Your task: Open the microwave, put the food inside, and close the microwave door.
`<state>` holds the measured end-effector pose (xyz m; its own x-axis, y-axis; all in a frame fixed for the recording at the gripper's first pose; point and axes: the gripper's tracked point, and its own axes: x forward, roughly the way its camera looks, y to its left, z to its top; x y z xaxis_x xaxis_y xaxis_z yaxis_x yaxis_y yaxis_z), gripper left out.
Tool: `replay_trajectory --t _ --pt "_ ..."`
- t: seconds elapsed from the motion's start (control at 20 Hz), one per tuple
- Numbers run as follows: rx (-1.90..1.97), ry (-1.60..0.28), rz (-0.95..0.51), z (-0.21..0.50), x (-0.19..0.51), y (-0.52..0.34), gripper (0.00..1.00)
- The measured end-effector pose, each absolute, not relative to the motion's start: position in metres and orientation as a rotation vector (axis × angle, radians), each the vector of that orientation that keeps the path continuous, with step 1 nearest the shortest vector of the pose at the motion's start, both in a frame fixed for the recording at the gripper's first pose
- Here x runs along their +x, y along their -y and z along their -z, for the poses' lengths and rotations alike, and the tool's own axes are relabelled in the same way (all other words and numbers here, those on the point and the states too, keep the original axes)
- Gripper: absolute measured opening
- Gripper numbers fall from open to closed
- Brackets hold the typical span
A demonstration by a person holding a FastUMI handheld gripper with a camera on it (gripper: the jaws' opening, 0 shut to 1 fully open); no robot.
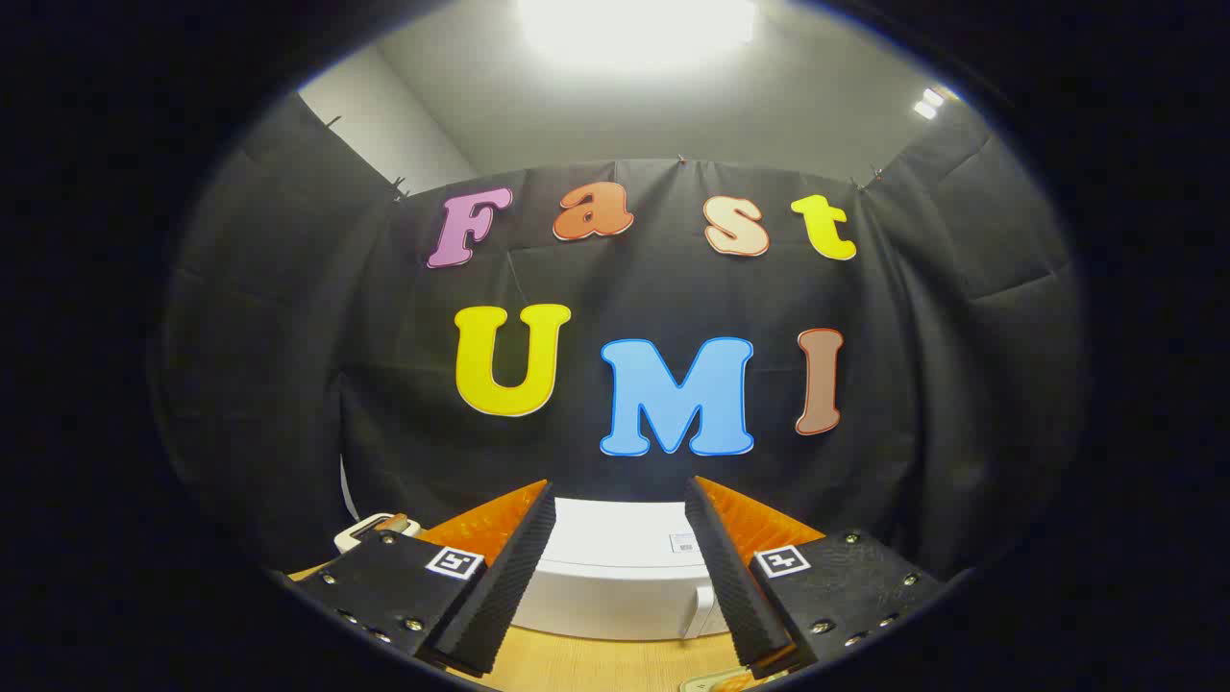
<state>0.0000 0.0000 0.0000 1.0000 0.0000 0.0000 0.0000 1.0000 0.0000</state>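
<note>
Two fingers spread, microwave shut just ahead

Two fingers of the gripper [620, 577] held wide apart, with nothing between them and nothing pressed by either one. Raised above a wooden table [615, 663], pointing forward and slightly upward toward the black cloth wall [615, 288] at the back of the booth.

Just ahead of the fingers, seen through the gap between them: the white microwave [615, 567], standing on the table near its far edge, close against the cloth wall. Seen from above and in front, so mostly its flat top and the upper part of its front. Door closed, flush with the front. A pale vertical handle [700, 610] visible on the front, close beside the right finger. A small label [681, 543] on the top of the microwave near its right side, too small to read.

Left of the microwave, partly hidden behind the left finger: a whitish container with something brown on it [377, 527], perhaps the food, but not possible to tell for sure. At the near edge of the table, below the right finger: a small piece of a pale object with something orange [721, 683], mostly cut off, not identifiable.

Above the cloth wall, a white ceiling with a strong lamp [634, 24].
</note>
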Motion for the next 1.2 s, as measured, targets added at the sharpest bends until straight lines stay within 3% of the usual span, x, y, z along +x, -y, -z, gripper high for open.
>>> replay_trajectory --t 1.2 --pt "-0.012 -0.05 -0.005 0.047 0.007 0.023 0.87"
